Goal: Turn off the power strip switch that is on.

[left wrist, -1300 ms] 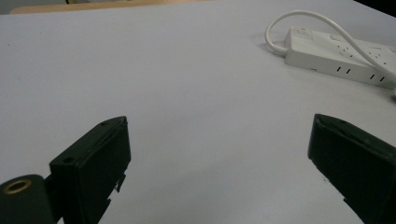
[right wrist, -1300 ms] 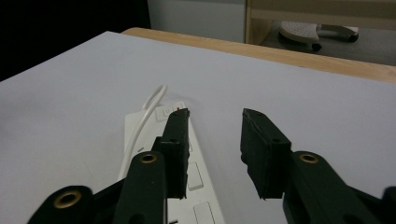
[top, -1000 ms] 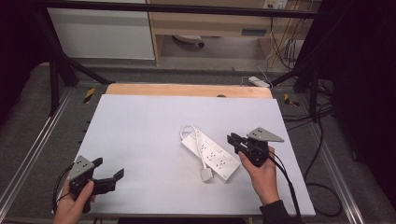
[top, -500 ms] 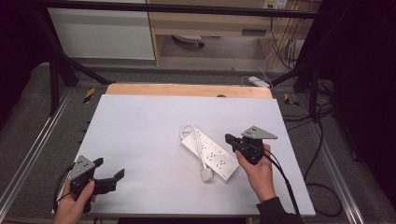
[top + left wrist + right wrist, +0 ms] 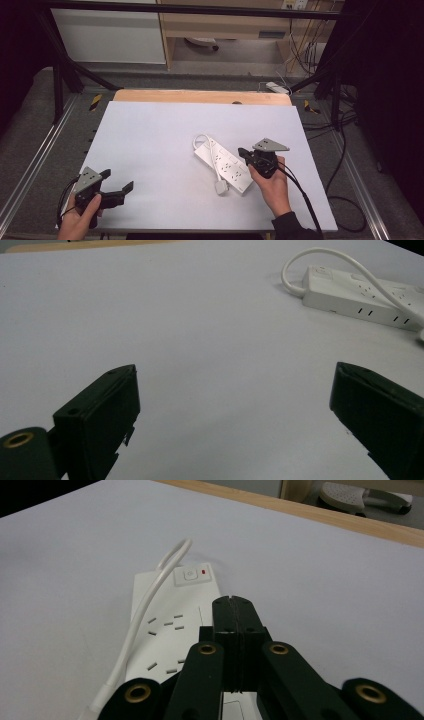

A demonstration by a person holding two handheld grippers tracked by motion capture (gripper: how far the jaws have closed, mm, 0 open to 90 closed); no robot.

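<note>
- High view: a white table top (image 5: 150, 145) with a wooden far edge holds a white plastic power strip (image 5: 223, 164) at about four o'clock of centre; the right gripper (image 5: 243, 152) is above its near-right end, its jaws having just closed, and the left gripper (image 5: 117, 182) rests at seven o'clock.
- Left gripper view: jaws wide apart over bare table, the strip (image 5: 360, 295) at one o'clock.
- Right gripper view: jaws pressed together on nothing, above the strip's sockets; its white cord (image 5: 145, 605) loops at ten o'clock.

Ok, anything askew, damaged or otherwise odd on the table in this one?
Nothing looks damaged or spilled. The white power strip lies diagonally on the white table, its own cord looped back across its sockets with the plug loose beside it. The right gripper, jaws together, sits at the strip; the left gripper is open, well apart.
</note>
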